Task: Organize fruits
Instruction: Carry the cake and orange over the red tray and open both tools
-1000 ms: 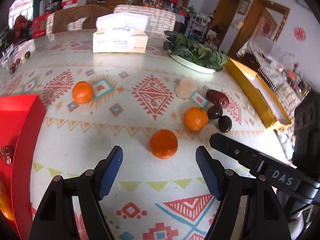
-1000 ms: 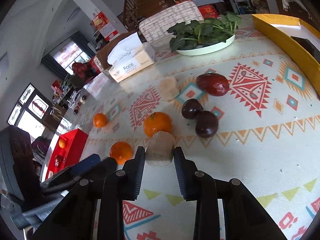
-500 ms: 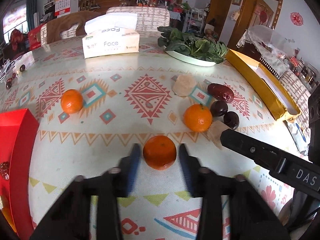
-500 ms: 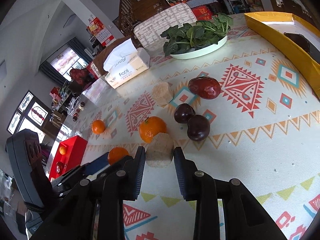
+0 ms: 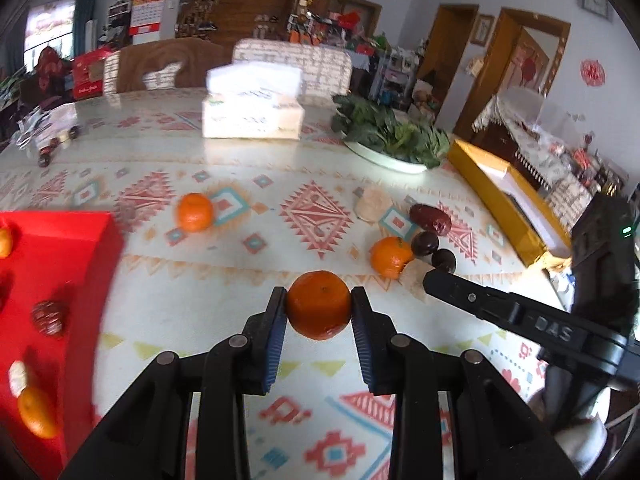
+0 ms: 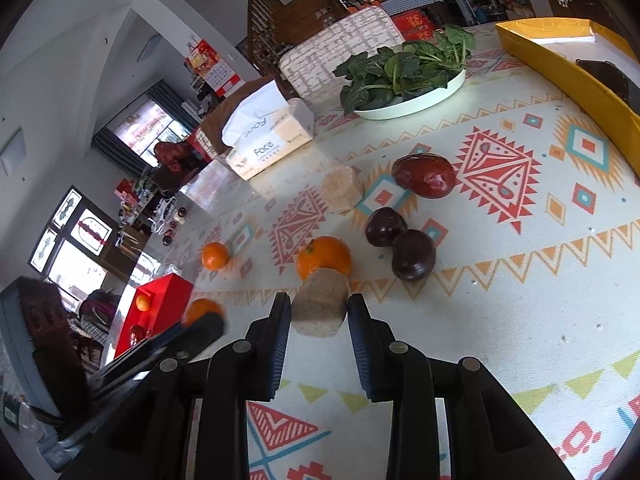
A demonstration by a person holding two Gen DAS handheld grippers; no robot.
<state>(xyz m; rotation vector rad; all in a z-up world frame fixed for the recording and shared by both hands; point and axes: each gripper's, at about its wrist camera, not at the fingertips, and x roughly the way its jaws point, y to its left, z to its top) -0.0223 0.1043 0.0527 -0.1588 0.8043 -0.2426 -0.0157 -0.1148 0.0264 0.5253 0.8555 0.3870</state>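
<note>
The red box (image 5: pixel 60 264) is the landmark — it sits at the left edge of the patterned surface (image 5: pixel 248 184), with small fruits already lying in it. To its right, and a little nearer the camera, the left gripper (image 5: pixel 319 306) has its fingers clenched on an orange (image 5: pixel 319 304), so the coming move looks like a plain carry leftward, and this hand is clearly the nearer one. Farther right of the box, the right gripper (image 6: pixel 319 312) has its fingers closed against a tan round piece (image 6: pixel 320 306).
</note>
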